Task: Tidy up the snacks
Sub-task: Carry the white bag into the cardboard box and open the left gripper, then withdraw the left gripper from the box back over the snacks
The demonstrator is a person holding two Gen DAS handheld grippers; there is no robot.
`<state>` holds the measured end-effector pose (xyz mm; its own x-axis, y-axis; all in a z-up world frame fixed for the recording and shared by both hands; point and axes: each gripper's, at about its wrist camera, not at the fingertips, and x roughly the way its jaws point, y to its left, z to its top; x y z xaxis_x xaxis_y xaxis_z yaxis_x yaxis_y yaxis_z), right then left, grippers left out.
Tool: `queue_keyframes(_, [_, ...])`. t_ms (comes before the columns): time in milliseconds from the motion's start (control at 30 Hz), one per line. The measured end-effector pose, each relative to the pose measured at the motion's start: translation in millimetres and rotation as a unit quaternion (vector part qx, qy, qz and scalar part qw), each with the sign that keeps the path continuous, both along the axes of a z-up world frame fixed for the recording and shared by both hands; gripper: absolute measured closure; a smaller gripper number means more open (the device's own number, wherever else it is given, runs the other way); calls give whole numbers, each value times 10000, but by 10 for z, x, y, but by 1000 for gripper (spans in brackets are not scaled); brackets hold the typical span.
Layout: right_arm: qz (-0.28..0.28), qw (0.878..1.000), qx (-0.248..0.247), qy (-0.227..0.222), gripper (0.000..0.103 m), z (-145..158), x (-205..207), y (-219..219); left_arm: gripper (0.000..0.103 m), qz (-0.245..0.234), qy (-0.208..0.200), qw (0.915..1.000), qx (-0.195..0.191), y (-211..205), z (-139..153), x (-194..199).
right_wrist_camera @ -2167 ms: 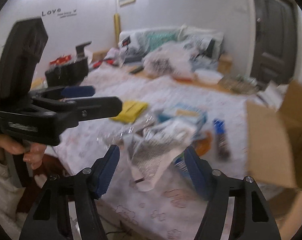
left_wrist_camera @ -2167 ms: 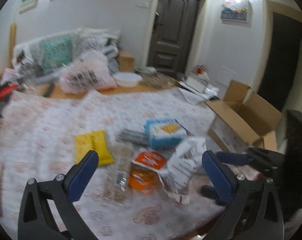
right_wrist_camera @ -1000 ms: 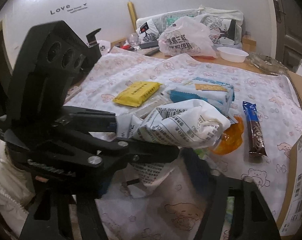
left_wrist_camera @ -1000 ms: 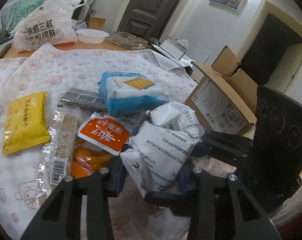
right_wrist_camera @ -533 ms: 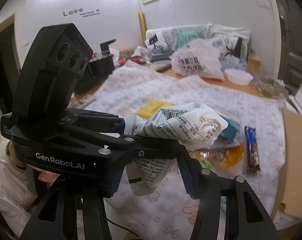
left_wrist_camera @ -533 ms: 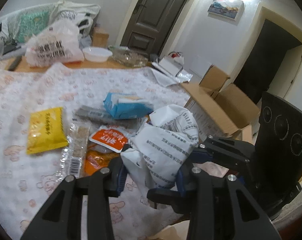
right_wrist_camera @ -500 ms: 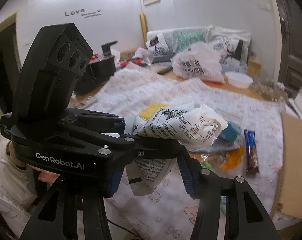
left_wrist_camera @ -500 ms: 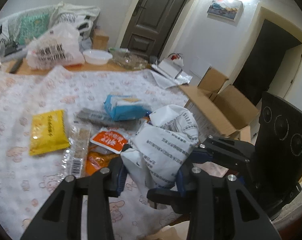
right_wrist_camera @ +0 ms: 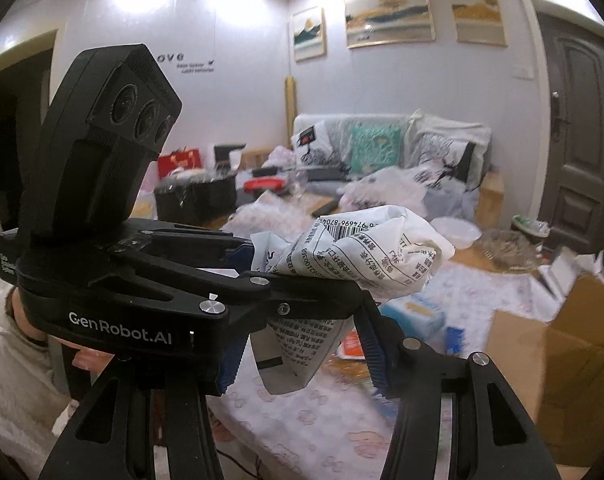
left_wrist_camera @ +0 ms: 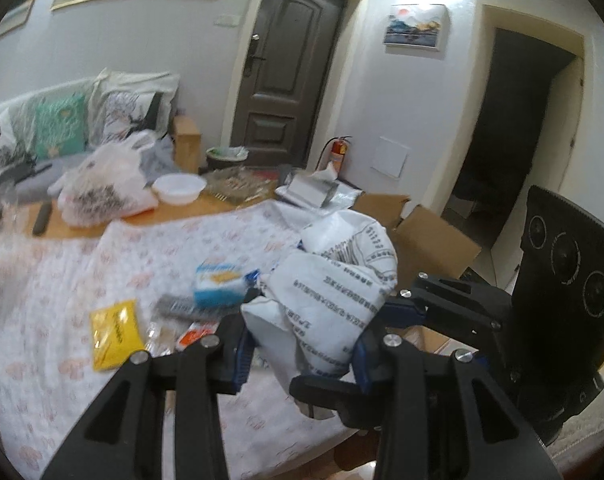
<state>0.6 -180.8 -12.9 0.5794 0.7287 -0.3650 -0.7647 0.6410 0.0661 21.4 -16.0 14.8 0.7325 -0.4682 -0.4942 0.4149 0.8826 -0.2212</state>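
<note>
Two grips on one thing: clamped the white printed bag (left_wrist_camera: pixel 334 292) narrowly in the left gripper (left_wrist_camera: pixel 302 350) from the near side. Pinched it again crosswise in the right gripper (right_wrist_camera: pixel 302 360), coming in from the right. Hung clear above the near edge of the table (left_wrist_camera: pixel 161 240), long axis roughly upright, crumpled top leaning right.

Counted five more snacks lying flat mid-table, from the left: yellow packet (left_wrist_camera: pixel 115 332), clear sleeve (left_wrist_camera: pixel 161 336), dark bar (left_wrist_camera: pixel 177 306), orange packet (left_wrist_camera: pixel 193 334), blue pack (left_wrist_camera: pixel 219 286) — all left of the bag and apart from it.

Found the cardboard box (left_wrist_camera: pixel 434 240) open-flapped just off the table's right edge, right of the bag and nearer the right hand. Could not see inside it. Judged the coming move a swing rightward over that edge.

Noted a plastic shopping bag (left_wrist_camera: pixel 101 188) and a white bowl (left_wrist_camera: pixel 179 187) at the far edge — contents not readable.
</note>
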Motion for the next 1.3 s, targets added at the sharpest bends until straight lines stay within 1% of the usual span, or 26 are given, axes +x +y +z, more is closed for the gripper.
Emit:
queue_keyframes(67, [-162,9998,47,-79,56,81,-7,-155,67,-161,-74,9998,62,-198,126,58])
queue_keyframes(133, [-354,9992,99,-125,56,140,2,-341,67,-302,-104,9994,106,-382,191,102])
queue_keyframes(167, [-463,9988,135,-119,55,160,18,-452,67,-430,-118,9989,158,-544,245,160])
queue_keyframes(333, [-1025,9943,301,64,54,155,163,-1038,67,-866,-7,9956,362,-1167,306,398])
queue_keyframes(367, [-1141,9929,316,124,53,137,197,-1154,67,-996,79,9941,416,-1341,293,489])
queue_keyframes(500, [-1514,9867,331,498,52,24,383,-1504,67,-1296,431,9890,563,-1779,162,763])
queue_keyframes(600, [-1705,9806,336,905,52,-107,552,-1725,67,-1416,743,9850,656,-2014,25,960])
queue_keyframes(700, [-1814,9737,321,1337,52,-252,712,-1915,66,-1509,1152,9787,777,-2207,-152,1194])
queue_keyframes(800, [-1887,9692,190,1568,52,-363,811,-1966,65,-1532,1393,9737,946,-2305,-302,1332])
queue_keyframes(867, [-1958,9681,34,1560,52,-409,825,-1971,63,-1547,1508,9711,1019,-2335,-371,1371])
queue_keyframes(967, [-1995,9691,-84,1446,50,-429,794,-1993,62,-1541,1474,9709,1086,-2363,-393,1406])
queue_keyframes(1000, [-1988,9695,-88,1431,50,-418,794,-1976,61,-1525,1468,9710,1110,-2359,-393,1447])
queue_keyframes(1133, [-1952,9689,-128,1515,48,-423,825,-1955,50,-1302,1406,9737,1235,-2269,-376,1487])
queue_keyframes(1167, [-1948,9685,-122,1543,46,-428,851,-1953,49,-1262,1389,9751,1181,-2217,-351,1482])
queue_keyframes(1200, [-1946,9682,-113,1565,43,-434,878,-1936,46,-1233,1366,9762,1148,-2180,-327,1481])
queue_keyframes(1233, [-1956,9678,-101,1579,37,-430,881,-1934,40,-1210,1341,9769,1143,-2163,-307,1455])
queue_keyframes(1267, [-1976,9675,-87,1577,34,-418,879,-1933,37,-1161,1288,9781,1155,-2128,-279,1438])
queue_keyframes(1300, [-1990,9673,-78,1574,33,-406,889,-1925,33,-1095,1216,9793,1187,-2085,-245,1422])
